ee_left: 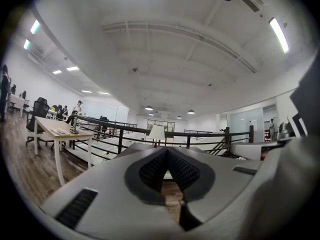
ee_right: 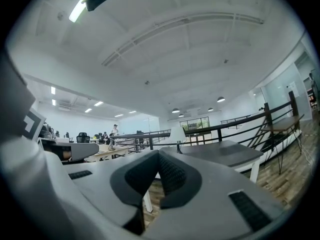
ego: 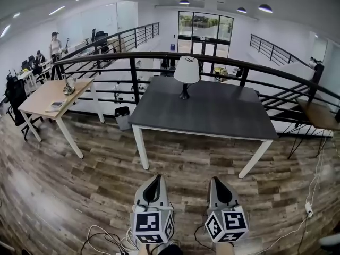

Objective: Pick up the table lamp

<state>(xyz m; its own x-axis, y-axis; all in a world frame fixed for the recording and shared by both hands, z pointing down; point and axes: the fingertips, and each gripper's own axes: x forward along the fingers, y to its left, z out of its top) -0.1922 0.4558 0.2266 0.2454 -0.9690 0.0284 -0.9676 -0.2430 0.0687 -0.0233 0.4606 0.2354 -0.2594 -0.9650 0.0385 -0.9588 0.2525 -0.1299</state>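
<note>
The table lamp (ego: 186, 71), with a white shade on a thin black stem and base, stands at the far middle of a dark grey table (ego: 223, 116). My left gripper (ego: 155, 178) and right gripper (ego: 215, 180) hover side by side over the wooden floor, short of the table's near edge and well apart from the lamp. Both point level towards the table with jaws together and nothing between them. In the left gripper view the lamp (ee_left: 156, 133) shows just above my left gripper (ee_left: 166, 149). The right gripper view has the lamp (ee_right: 177, 134) up and right of my right gripper (ee_right: 157, 151).
A light wooden desk (ego: 40, 101) with small items stands at the left. A black railing (ego: 106, 57) runs behind the table, with a black bin (ego: 122, 117) at its foot. Cables (ego: 101, 238) lie on the floor near me. A person (ego: 55, 44) stands far back left.
</note>
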